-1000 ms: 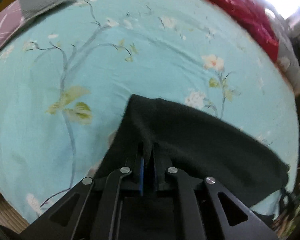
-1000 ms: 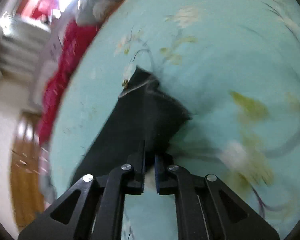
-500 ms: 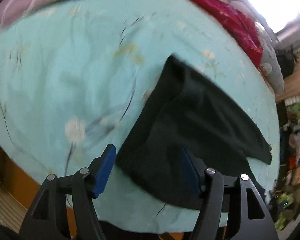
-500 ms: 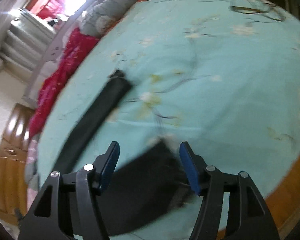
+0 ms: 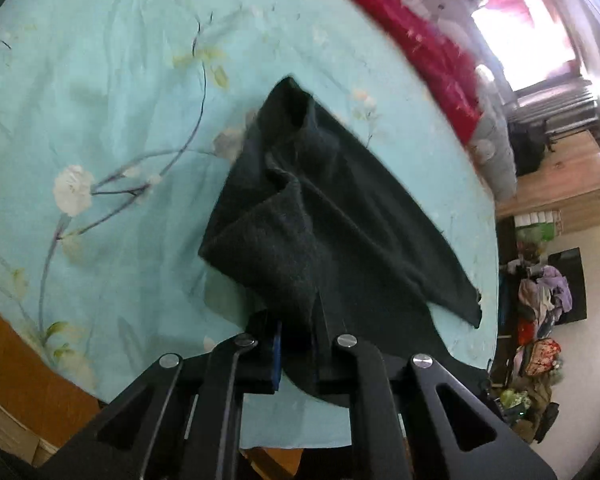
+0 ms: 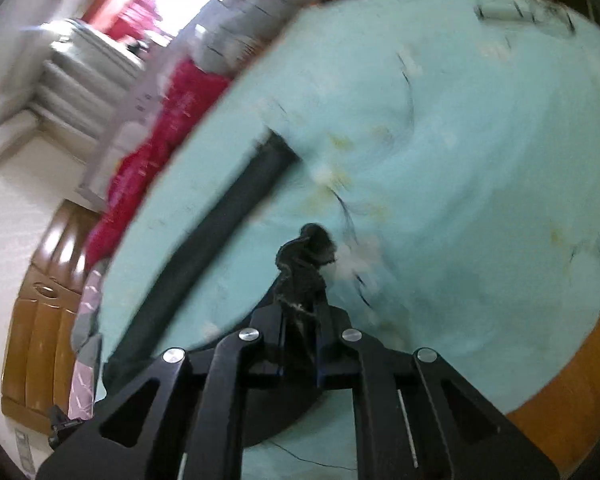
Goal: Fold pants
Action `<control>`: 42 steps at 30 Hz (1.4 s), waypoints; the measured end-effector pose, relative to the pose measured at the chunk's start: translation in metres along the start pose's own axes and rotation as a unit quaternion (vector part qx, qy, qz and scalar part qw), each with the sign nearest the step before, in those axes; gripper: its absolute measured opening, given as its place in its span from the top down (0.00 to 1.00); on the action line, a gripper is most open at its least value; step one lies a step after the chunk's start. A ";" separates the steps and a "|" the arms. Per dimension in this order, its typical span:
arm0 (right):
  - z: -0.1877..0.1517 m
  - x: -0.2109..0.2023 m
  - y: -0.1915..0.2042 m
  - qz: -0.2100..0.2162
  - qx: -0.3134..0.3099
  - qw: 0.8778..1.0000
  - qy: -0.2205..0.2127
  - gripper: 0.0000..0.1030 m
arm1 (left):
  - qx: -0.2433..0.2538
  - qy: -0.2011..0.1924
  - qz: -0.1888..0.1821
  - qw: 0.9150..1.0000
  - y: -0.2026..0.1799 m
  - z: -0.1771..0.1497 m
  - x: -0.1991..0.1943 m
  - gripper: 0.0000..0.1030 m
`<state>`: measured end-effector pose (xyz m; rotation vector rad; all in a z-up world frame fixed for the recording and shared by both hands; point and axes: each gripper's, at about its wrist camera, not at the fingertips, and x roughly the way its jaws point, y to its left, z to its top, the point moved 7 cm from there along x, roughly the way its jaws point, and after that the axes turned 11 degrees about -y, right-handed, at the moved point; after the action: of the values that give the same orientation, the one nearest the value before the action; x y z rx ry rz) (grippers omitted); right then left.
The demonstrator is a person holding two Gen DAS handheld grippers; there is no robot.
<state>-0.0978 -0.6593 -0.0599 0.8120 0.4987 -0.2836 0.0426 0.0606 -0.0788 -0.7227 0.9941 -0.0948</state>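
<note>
Dark pants lie on a light blue flowered bed sheet. My left gripper is shut on a bunched fold of the pants at their near edge and lifts it off the sheet. In the right wrist view my right gripper is shut on a crumpled end of the pants. A long dark leg of the pants runs away to the upper left over the sheet. The right view is blurred.
A red blanket and grey bedding lie along the far side of the bed. The wooden bed frame shows at the near edge. A wooden cabinet stands beside the bed, and clutter lies on the floor.
Both grippers were shut on the pants, opened half a second ago, and are now shut again on new spots of the cloth. Both have lifted bunched fabric.
</note>
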 end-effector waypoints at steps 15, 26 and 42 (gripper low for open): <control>0.019 -0.004 -0.040 -0.103 0.010 0.995 0.002 0.49 | 0.132 -0.029 0.059 0.989 0.004 0.013 -0.043 0.34; 0.071 0.088 0.031 -0.050 -0.037 0.997 0.051 0.34 | 0.109 0.023 0.107 0.988 -0.036 0.092 0.042 0.27; 0.096 0.228 0.045 -0.084 -0.099 0.984 0.123 0.26 | 0.079 0.095 0.128 0.984 -0.033 0.134 0.142 0.24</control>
<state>0.1455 -0.7135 -0.0959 0.6138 0.8173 -0.2851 0.2366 0.0485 -0.1176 -0.4417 1.2405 -0.0184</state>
